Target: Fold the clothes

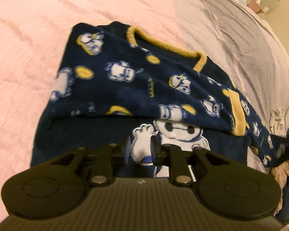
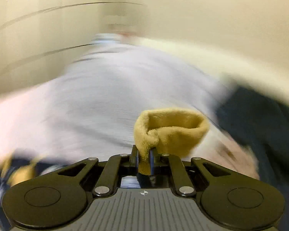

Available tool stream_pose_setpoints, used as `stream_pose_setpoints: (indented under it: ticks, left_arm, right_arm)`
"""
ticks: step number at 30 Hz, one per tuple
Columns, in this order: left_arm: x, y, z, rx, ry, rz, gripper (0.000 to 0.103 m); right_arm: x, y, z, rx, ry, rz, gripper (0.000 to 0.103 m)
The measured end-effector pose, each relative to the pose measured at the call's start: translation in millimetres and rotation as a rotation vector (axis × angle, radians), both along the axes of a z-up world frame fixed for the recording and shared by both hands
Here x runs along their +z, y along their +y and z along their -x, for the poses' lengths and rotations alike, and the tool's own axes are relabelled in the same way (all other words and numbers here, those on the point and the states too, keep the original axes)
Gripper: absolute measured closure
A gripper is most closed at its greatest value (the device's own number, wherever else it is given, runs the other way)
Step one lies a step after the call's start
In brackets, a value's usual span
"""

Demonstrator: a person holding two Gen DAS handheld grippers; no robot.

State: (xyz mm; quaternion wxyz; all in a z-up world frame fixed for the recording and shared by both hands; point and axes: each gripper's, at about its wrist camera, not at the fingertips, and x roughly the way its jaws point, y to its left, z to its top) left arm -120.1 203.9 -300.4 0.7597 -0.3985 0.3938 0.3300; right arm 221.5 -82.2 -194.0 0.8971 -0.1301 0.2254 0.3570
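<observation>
navy pyjama top, collar far-right, long axis diagonal

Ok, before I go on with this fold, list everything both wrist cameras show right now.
pyjama top: 1, navy fleece with white cartoon figures and yellow trim, lying on the bed, one sleeve folded across the chest
yellow collar: 1, at the far edge of the top
yellow cuff: 1, pinched in the right gripper, lifted off the bed
pink blanket: 1, covers the bed under the top
grey-lilac sheet: 1, far side of the bed
pale crumpled cloth: 1, right edge, kind unclear
left gripper: 1, black, jaws slightly apart over the top's big white figure, pinching nothing
right gripper: 1, black, shut on the cuff; background blurred
</observation>
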Motion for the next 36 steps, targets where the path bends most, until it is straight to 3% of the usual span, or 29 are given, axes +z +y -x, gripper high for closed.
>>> stream_pose_setpoints:
  ticks: [2, 4, 6, 7, 9, 14, 18, 20, 23, 27, 28, 29, 30, 33, 36]
  left_arm:
    - [-0.7, -0.6, 12.2, 0.022, -0.014, 0.02, 0.086]
    - [-2.0, -2.0, 22.8, 0.04, -0.024, 0.04, 0.086]
    - [-4.4, -4.0, 31.8, 0.054, -0.031, 0.062, 0.086]
    - [-5.7, -5.3, 35.9, 0.056, -0.036, 0.075, 0.086]
    - [-9.3, -8.6, 39.6, 0.061, -0.049, 0.098, 0.084]
    - [-21.1, -18.8, 27.3, 0.063, -0.112, 0.176, 0.08]
    - [-33.2, -29.3, -1.0, 0.082, -0.267, 0.309, 0.07]
    - [-39.6, -32.8, -14.2, 0.113, -0.329, 0.362, 0.069]
    - [-40.3, -35.8, -39.1, 0.066, -0.345, 0.328, 0.069]
    - [-45.2, -37.4, -68.9, -0.019, -0.334, 0.301, 0.067]
    - [-50.5, -37.2, -75.8, -0.033, -0.316, 0.315, 0.069]
    - [-55.4, -37.3, -80.1, -0.039, -0.31, 0.333, 0.078]
    - [-57.0, -37.2, -80.2, -0.048, -0.336, 0.358, 0.096]
    - [-43.9, -37.2, -69.7, -0.09, -0.472, 0.417, 0.097]
    - [-11.8, -30.5, -41.0, -0.163, -0.549, 0.359, 0.097]
  right_arm:
    - [-0.4, 43.1, 62.3, 0.238, -0.031, 0.043, 0.093]
    - [-14.3, 78.7, 113.4, 0.45, 0.051, 0.103, 0.091]
    - [-39.7, 104.4, 154.4, 0.626, 0.159, 0.244, 0.082]
    - [-50.9, 109.9, 167.4, 0.682, 0.198, 0.306, 0.076]
    - [-66.5, 109.1, 180.2, 0.735, 0.241, 0.383, 0.075]
    - [-75.7, 83.7, 124.7, 0.528, 0.356, 0.425, 0.074]
    - [-82.4, 57.1, 51.4, 0.259, 0.457, 0.427, 0.073]
    - [-80.6, 41.3, 22.2, 0.148, 0.511, 0.389, 0.073]
    - [-78.3, 21.2, -6.4, 0.054, 0.575, 0.317, 0.073]
    - [-83.3, 5.2, -23.1, -0.002, 0.63, 0.265, 0.072]
    - [-85.1, 2.9, -23.9, -0.008, 0.632, 0.267, 0.072]
    - [-87.1, 1.2, -23.5, -0.009, 0.635, 0.27, 0.072]
    - [-89.0, -0.1, -22.8, -0.008, 0.639, 0.272, 0.072]
    - [-91.8, -3.2, -22.5, 0.002, 0.66, 0.259, 0.072]
    - [-94.2, -5.3, -23.9, 0.007, 0.663, 0.257, 0.072]
